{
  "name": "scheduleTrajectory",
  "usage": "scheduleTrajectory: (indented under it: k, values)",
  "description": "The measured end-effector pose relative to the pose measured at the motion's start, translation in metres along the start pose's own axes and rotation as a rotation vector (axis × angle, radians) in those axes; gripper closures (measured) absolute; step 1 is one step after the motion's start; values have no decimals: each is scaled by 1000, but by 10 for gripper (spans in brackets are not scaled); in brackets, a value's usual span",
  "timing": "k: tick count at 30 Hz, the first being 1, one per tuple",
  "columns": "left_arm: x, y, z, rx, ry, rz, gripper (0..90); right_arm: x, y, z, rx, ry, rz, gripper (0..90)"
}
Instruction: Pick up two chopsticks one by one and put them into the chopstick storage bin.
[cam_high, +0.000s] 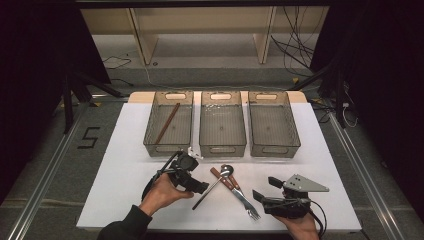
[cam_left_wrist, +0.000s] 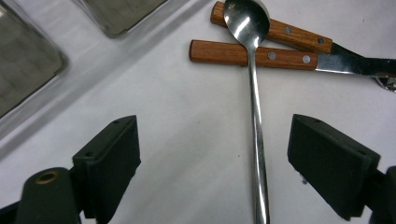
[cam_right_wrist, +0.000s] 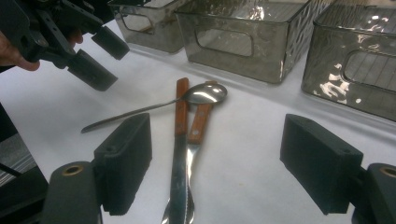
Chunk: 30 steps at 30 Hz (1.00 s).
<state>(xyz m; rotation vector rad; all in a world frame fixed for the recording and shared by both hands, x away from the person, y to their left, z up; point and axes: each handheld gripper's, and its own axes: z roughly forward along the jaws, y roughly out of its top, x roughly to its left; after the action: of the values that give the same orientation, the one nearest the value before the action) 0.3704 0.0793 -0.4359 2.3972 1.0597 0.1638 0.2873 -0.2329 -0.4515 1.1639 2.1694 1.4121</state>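
Left tool (cam_left_wrist: 215, 163) wide open (empty), spoon (cam_left_wrist: 254, 116) handle between jaws.

White table (cam_high: 125, 170) carries three grey bins (cam_high: 222, 125), a spoon (cam_high: 212, 186), knife (cam_high: 226, 181) and fork (cam_high: 245, 197)

The left gripper (cam_high: 200, 186) sits in the person's left hand (cam_high: 162, 194), whose dark sleeve (cam_high: 125, 226) enters from the bottom edge of the high view. Its jaws stand wide apart with nothing between them, pointing right and slightly down. The right gripper (cam_high: 263, 189) is held low in the right hand (cam_high: 301, 226) near the bottom edge, its grey three-cornered plate (cam_high: 305, 183) on top and its cable (cam_high: 320, 216) looping beside the hand. Its jaws also stand wide apart and hold nothing, pointing left toward the other gripper.
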Motion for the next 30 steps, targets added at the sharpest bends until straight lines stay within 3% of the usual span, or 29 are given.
scheduleTrajectory:
  k: [7, 20, 30]
  values:
    - [-7, 0, 6, 37, -4, 30, 176, 0, 0, 0, 0, -1, 2, 257]
    - [-23, 7, 19, 74, -38, 88, 404, 0, 0, 0, 1, -2, 1, 256]
    - [-21, 9, 35, 112, -41, 95, 553, -1, 0, 0, 1, -2, 3, 257]
